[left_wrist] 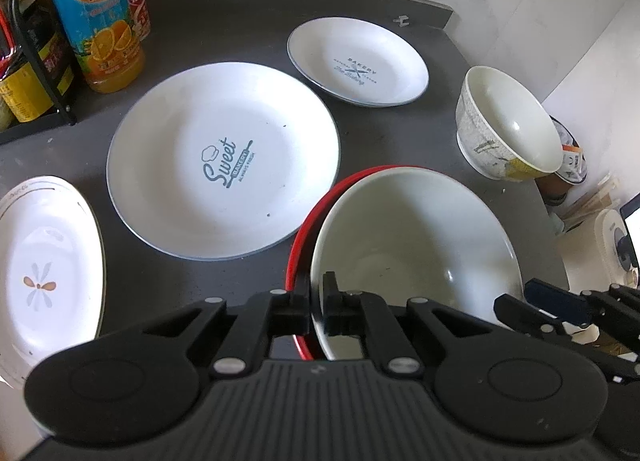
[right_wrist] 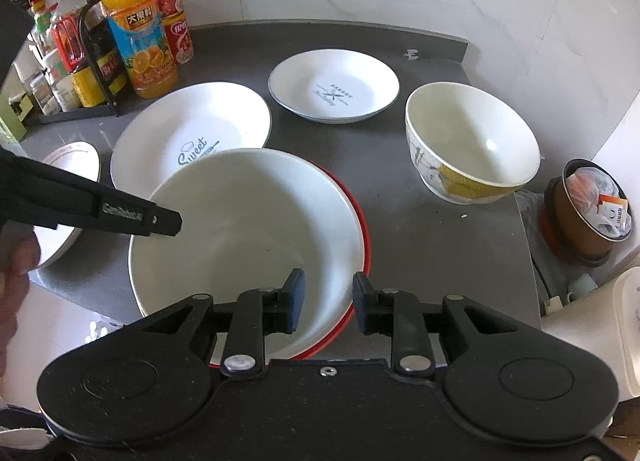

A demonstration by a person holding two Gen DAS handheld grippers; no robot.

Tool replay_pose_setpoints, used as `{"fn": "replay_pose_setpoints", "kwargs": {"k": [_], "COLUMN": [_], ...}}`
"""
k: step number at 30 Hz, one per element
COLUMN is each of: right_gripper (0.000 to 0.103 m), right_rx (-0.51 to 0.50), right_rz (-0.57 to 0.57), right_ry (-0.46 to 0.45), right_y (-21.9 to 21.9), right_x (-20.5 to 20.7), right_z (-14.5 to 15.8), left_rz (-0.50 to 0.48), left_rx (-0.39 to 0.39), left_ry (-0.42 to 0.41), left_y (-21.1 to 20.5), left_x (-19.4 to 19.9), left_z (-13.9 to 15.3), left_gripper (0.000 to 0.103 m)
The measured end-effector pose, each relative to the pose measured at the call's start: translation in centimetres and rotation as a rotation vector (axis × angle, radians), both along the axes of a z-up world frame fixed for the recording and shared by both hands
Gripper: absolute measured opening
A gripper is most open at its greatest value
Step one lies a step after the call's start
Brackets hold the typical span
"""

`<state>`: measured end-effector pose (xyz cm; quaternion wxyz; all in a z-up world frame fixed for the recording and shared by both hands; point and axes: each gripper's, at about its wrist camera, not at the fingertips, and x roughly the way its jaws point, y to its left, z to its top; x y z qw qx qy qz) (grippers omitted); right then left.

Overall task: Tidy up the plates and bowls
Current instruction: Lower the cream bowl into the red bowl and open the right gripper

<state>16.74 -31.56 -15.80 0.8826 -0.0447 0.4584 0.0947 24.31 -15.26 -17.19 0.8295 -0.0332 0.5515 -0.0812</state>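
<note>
A plain white bowl (left_wrist: 416, 241) (right_wrist: 248, 229) sits nested in a red-rimmed dish (left_wrist: 298, 245) (right_wrist: 362, 221) at the counter's near edge. My left gripper (left_wrist: 316, 293) is shut on the white bowl's near-left rim, and one of its fingers (right_wrist: 120, 213) shows in the right wrist view. My right gripper (right_wrist: 328, 293) is open, its jaws straddling the near-right rims without touching. Beyond lie the large "Sweet" plate (left_wrist: 224, 157) (right_wrist: 192, 129), the smaller "Bakery" plate (left_wrist: 356, 61) (right_wrist: 332, 85), a patterned bowl (left_wrist: 504, 125) (right_wrist: 472, 141) and a flower plate (left_wrist: 44, 261) (right_wrist: 76, 165).
An orange juice bottle (left_wrist: 96, 13) (right_wrist: 136, 33) and a black rack of bottles (right_wrist: 92, 57) stand at the back left. The grey counter (left_wrist: 248, 17) ends at white walls behind and drops off on the right, where a brown bin (right_wrist: 588, 209) stands below.
</note>
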Motion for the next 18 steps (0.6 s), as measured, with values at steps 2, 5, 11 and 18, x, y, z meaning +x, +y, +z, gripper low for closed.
{"fn": "replay_pose_setpoints", "kwargs": {"k": [2,5,11,18], "right_gripper": [0.027,0.027,0.028,0.028], "right_rx": [0.013,0.043,0.078,0.091], "right_rz": [-0.006,-0.023,-0.056,-0.070], "right_ry": [-0.003,-0.008,-0.027,-0.033], "right_y": [-0.2,-0.8,-1.9,-2.5], "right_x": [0.0,0.0,0.2,0.4], "right_z": [0.2,0.5,0.9,0.7], "left_rz": [-0.007,-0.016,-0.024,-0.024], "left_rx": [0.010,0.019,0.032,0.031], "left_ry": [0.006,0.022,0.066,0.072], "left_y": [-0.2,-0.4,-0.6,-0.7], "left_x": [0.1,0.5,0.9,1.0], "left_z": [0.0,-0.1,0.3,1.1], "left_gripper": [0.004,0.007,0.008,0.013]}}
